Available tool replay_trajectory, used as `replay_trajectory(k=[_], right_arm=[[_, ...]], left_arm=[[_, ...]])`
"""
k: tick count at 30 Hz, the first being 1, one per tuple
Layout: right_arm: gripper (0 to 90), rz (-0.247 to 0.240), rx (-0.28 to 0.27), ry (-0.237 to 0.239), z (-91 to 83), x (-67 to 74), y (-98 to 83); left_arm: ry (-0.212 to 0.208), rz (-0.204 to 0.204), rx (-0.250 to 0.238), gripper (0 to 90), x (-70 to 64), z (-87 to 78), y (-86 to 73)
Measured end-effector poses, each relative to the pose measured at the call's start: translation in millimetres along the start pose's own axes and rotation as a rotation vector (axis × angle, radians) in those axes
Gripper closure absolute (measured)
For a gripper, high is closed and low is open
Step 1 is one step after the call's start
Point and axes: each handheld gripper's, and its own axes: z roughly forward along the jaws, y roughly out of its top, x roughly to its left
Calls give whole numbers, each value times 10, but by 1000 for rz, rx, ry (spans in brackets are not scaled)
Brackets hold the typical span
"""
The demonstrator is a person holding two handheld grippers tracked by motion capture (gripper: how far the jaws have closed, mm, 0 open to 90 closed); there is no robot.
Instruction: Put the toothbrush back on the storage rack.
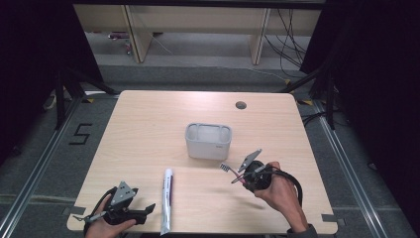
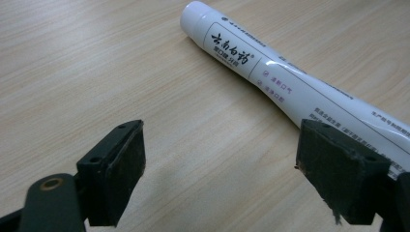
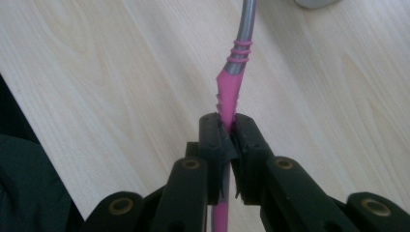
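- The right gripper [image 1: 236, 176] sits at the lower right of the high view, held in a hand [image 1: 280, 191] that comes up from the bottom edge.
- Its fingers [image 3: 215, 140] are clenched on a toothbrush [image 3: 231, 89]; in the right gripper view the two black pads press the pink part of the handle from both sides.
- Above the pads the pink handle narrows into a grey neck with thin pink rings around it, and the neck runs out of the top of that frame.
- In the high view the toothbrush head [image 1: 225, 167] points toward the upper left, near the grey holder [image 1: 208, 141] at the middle of the frame; it looks lifted off the table [image 1: 148, 129], though from this angle I can't be sure.
- The holder stands upright, open at the top, apart from the brush head.
- The left gripper [image 1: 148, 209] rests low at the lower left of the high view, in the other hand [image 1: 106, 225].
- Its fingers [image 2: 118, 164] are released and stand wide apart, with bare wood between them.
- A white toothpaste tube [image 2: 270, 72] lies flat on the table, running from the upper middle of the left gripper view down to the right, passing just behind the right-hand finger.
- In the high view the tube [image 1: 167, 201] lies lengthwise at the bottom centre, between the two grippers.
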Motion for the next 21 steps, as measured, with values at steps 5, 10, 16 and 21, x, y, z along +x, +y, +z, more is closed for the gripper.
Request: replay_trajectory(k=[5,10,16,21], right_arm=[[838,-5,-70,25,-82,1,-2],[837,9,-138,15,-149,-23,2],[837,48,-245,20,-209,-83,-3],[838,59,-371,11,-237,-163,-6]], left_arm=[[2,1,0,173,0,1,0],[2,2,2,173,2,0,0],[6,17,21,173,16,-11,5],[3,0,-5,173,3,7,-1]])
